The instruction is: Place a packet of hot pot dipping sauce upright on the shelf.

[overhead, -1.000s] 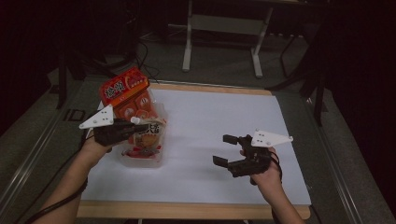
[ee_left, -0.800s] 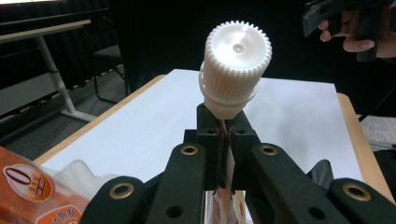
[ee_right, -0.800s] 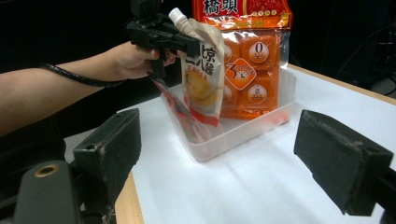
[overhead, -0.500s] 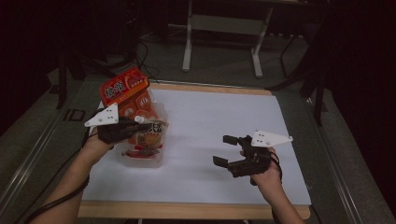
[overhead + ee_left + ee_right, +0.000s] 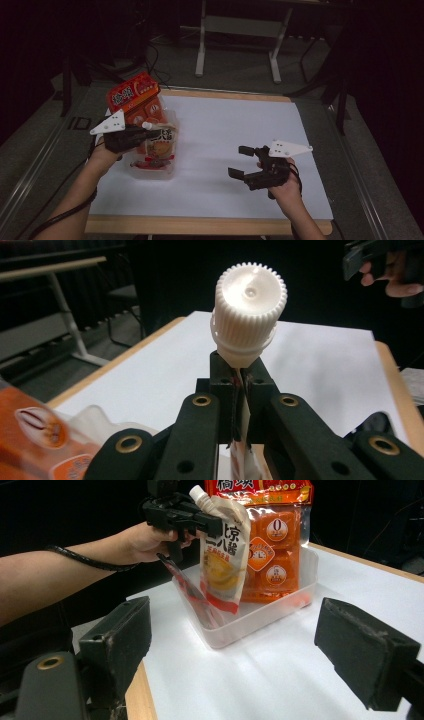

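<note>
White paper sheet (image 5: 240,140) covers the wooden table (image 5: 210,226). Clear plastic tub (image 5: 260,617) sits on the sheet's left part, near the person's left hand.

Left gripper (image 5: 142,134): jaws clenched on a spout pouch (image 5: 224,555), gripping it just below the white ribbed cap (image 5: 250,305). In the left gripper view the cap stands directly above the closed jaw tips w/ the pouch edge pinched between them. Pouch hangs upright, bottom edge inside the tub; front shows yellow food print & dark lettering. Left hand (image 5: 147,540) comes in from the left in the right gripper view, cable wrapped at the wrist.

Orange snack bag (image 5: 275,545) stands in the tub behind the pouch, leaning on the far wall, top well above the rim. Red-edged flat packet (image 5: 187,587) lies slanted against the tub's near-left wall.

Right gripper (image 5: 242,162): jaws released, wide apart, nothing between them. It is held above the sheet's right part, well apart from the tub, pointing toward it. Grey plate on top of ea. gripper.
</note>
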The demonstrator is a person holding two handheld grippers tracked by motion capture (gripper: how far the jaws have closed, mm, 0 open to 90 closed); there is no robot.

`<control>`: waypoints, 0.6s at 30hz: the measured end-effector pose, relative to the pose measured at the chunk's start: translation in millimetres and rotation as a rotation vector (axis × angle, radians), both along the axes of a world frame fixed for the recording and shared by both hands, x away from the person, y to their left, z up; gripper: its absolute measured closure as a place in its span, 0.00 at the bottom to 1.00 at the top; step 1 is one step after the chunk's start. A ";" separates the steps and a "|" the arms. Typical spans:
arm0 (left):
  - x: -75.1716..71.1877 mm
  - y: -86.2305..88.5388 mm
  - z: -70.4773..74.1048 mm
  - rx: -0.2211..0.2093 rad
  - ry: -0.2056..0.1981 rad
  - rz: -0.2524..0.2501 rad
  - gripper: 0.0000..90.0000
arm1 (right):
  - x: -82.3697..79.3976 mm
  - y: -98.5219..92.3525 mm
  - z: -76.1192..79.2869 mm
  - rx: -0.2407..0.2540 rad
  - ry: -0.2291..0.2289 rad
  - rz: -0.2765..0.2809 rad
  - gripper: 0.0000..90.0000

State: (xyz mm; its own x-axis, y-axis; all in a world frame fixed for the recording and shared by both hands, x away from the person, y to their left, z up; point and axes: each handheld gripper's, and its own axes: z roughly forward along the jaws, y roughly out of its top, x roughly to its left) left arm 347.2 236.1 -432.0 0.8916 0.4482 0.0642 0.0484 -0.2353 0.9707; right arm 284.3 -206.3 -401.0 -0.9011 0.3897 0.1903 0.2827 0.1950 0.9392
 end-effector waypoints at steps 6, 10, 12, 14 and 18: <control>2.1 -4.2 3.7 0.041 -0.030 -0.018 0.97 | 0.5 1.8 -1.3 -0.002 0.004 0.003 0.17; 4.7 -7.6 5.8 0.059 -0.035 -0.026 0.97 | 0.4 2.4 -2.2 -0.005 0.006 0.006 0.17; 6.5 -8.7 6.6 0.070 -0.048 -0.036 0.97 | 0.5 2.1 -3.6 -0.007 0.012 0.006 0.17; 5.8 -8.6 7.0 0.077 -0.082 -0.031 0.97 | 1.0 1.8 -4.3 -0.004 0.015 0.007 0.17; 6.4 -7.0 8.9 0.064 -0.089 -0.049 0.97 | 1.3 1.7 -4.3 -0.002 0.017 0.007 0.17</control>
